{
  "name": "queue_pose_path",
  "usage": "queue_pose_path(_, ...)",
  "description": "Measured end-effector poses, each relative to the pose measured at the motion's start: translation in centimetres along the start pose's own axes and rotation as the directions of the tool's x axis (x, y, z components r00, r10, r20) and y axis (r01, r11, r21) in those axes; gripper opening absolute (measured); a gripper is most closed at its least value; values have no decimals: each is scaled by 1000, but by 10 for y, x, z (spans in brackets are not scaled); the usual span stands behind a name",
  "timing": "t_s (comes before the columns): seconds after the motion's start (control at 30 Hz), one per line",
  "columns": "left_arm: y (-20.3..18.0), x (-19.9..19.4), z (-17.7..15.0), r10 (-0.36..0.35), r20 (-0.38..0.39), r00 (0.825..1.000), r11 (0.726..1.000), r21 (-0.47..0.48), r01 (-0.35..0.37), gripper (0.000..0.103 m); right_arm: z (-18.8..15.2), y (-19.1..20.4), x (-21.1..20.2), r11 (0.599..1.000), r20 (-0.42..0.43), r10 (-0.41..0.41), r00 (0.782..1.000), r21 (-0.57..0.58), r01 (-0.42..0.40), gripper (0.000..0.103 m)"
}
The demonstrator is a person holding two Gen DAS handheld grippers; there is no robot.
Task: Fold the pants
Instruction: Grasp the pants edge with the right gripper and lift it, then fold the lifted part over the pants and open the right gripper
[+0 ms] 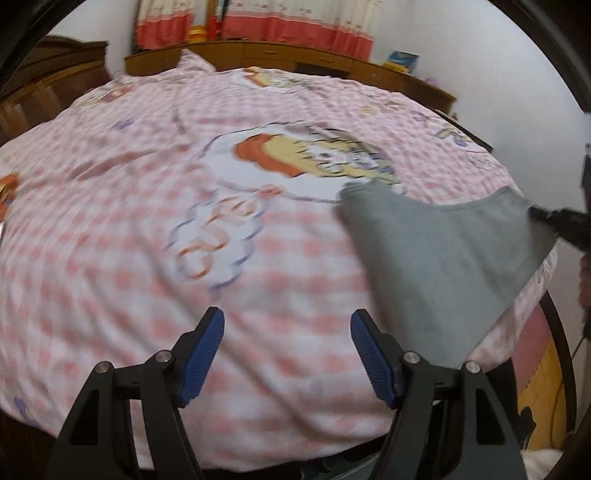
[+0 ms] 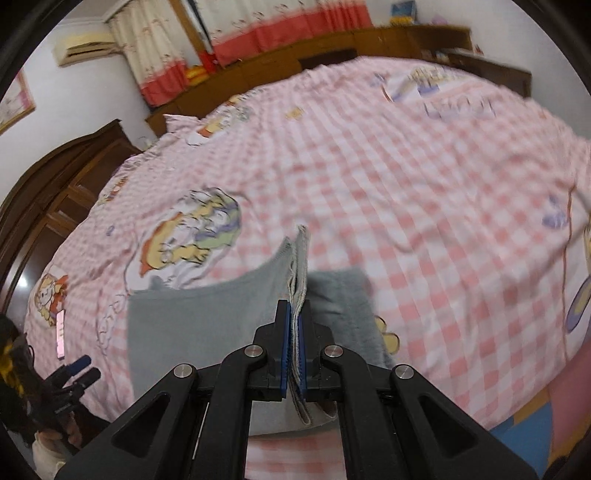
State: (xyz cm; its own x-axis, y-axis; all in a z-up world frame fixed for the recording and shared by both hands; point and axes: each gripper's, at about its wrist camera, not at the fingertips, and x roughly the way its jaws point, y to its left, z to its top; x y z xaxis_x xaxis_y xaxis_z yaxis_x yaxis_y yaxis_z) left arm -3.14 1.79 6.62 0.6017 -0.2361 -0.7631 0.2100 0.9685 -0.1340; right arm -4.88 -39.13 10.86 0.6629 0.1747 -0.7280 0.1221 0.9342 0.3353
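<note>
Right wrist view: the grey pants point(image 2: 207, 321) hang folded from the right tongs point(image 2: 292, 332), whose blue pads are closed tight on several stacked layers of the cloth's edge, the layered hem sticking up past the fingertips. The rest of the fabric drapes down to both sides of the tongs and over the near part of the bed, close to its front edge.

In the left wrist view the same pants point(image 1: 443, 258) show at the right side, a grey sheet lifted at its far right corner where the right tongs point(image 1: 535, 214) pinch it, its lower part lying on the bedspread. The left tongs point(image 1: 288, 354) stand wide apart with nothing between the blue pads point(image 1: 201, 354), hovering over bare bedspread just left of the pants and not touching them.

The bedspread point(image 2: 424, 221) is pink-and-white check with cartoon prints. Beyond the bed run a low wooden cabinet point(image 1: 288, 55) and curtains point(image 2: 258, 26) with a red band; a dark wooden wardrobe point(image 2: 55, 195) stands at the left. Both pictures are motion-blurred.
</note>
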Motion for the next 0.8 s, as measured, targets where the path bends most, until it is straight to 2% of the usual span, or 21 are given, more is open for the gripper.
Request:
queue_pose_path(0.07, -15, 6, 9, -16, -2, 1000, 999, 29, 16, 74, -3, -12, 10, 1000, -18, -7, 1000, 20, 8, 5)
queue_pose_path(0.23, -53, 25, 31, -60, 0, 998, 993, 104, 60, 74, -9, -28, 19, 993, -54, -112, 992, 27, 114, 8)
queue_pose_path(0.33, -74, 37, 42, -79, 4, 997, 986, 147, 77, 74, -7, -12, -2, 988, 29, -146, 989, -41, 147, 10)
queue_pose_path(0.4, -86, 44, 49, -94, 13, 995, 980, 177, 91, 65, -6, 3, -11, 984, 86, -129, 988, -109, 138, 23)
queue_pose_path(0.47, -97, 54, 57, -106, 15, 994, 975, 199, 101, 44, -4, 17, -10, 978, 107, -93, 990, -179, 111, 28)
queue_pose_path(0.53, -104, 65, 63, -112, 7, 994, 974, 200, 108, 39, -3, 30, 6, 965, 84, -77, 993, -246, 96, 28)
queue_pose_path(0.6, -108, 76, 68, -119, -5, 993, 976, 182, 118, 39, -2, 36, 24, 953, 66, -108, 992, -277, 122, 28)
queue_pose_path(0.73, -109, 107, 73, -51, -53, 997, 985, 160, 59, 39, 2, 26, 68, 951, 10, -152, 988, -270, 150, 28)
queue_pose_path(0.8, -104, 119, 71, -52, -82, 995, 988, 143, 63, 39, 2, 14, 86, 955, -18, -172, 985, -248, 163, 27)
